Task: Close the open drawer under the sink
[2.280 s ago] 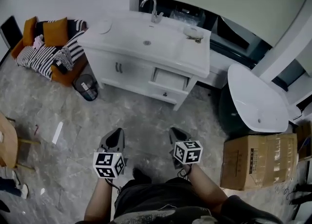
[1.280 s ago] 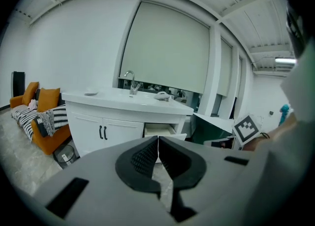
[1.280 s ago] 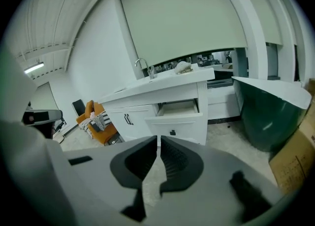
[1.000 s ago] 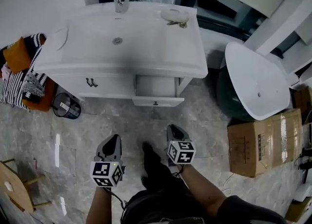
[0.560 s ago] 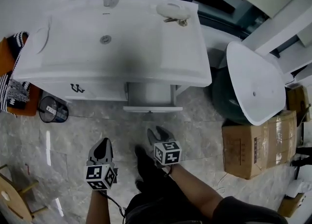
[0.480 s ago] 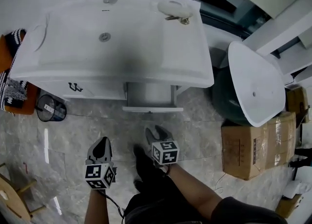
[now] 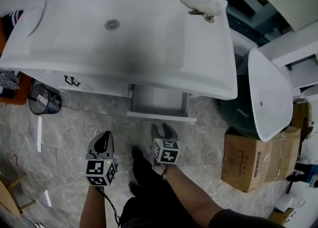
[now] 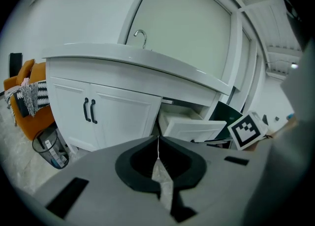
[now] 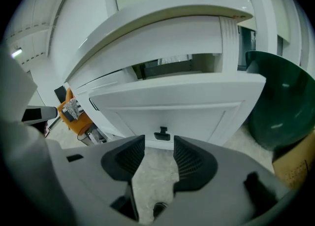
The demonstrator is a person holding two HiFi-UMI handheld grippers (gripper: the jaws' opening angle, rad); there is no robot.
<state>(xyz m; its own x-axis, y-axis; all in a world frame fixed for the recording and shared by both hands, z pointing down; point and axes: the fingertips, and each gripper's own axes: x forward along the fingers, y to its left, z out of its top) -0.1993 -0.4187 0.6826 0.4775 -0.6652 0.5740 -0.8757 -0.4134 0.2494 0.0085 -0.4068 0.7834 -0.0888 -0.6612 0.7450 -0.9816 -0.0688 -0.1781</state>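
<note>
The drawer is white, a shallow box pulled out from under the sink. In the head view its flat front lies at about 12 o'clock from the right gripper, near it but apart. In the right gripper view that front fills the middle: a plain recessed panel with a small dark handle low at its centre, and a dark gap above it where the drawer stands open. The right gripper's jaws are opening. They are already wide, with only marbled floor between them, and the handle sits just beyond the gap at 12 o'clock, untouched. The left gripper is at about 8 o'clock of the right one, its jaws pressed together on nothing.
</note>
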